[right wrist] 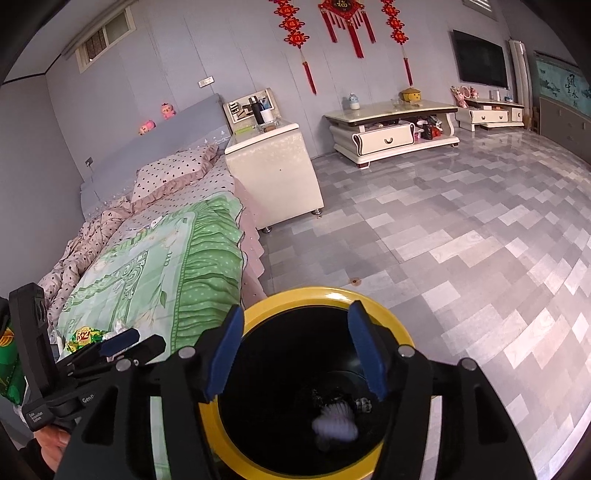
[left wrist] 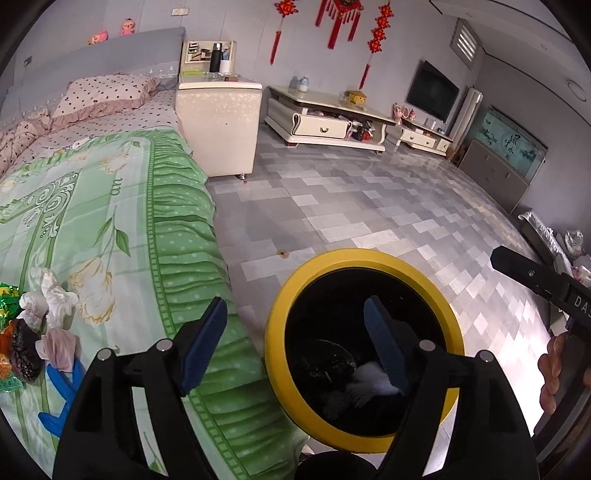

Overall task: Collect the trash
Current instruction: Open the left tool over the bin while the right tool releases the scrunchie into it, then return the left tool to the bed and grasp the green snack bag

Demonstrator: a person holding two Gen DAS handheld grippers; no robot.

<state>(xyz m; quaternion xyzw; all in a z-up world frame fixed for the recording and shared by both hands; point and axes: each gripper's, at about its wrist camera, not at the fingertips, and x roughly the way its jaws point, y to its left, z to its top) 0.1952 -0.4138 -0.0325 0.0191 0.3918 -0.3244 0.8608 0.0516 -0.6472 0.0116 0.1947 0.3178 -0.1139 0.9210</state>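
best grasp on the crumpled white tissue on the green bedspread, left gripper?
Judging by its pose, pinch the upstanding crumpled ridge of the white tissue, coming from above. It lies loose on the green bedspread, close to other trash, so a top pinch avoids snagging fabric. The left gripper is open and empty.

Lower left of the right wrist view: the other hand-held gripper (right wrist: 122,345) carries a white "Gen" and a small blurred label. At the top, the red wall ornament (right wrist: 341,7) shows "福". In the left wrist view, the right hand-held gripper's body (left wrist: 580,301) reads "DAS".
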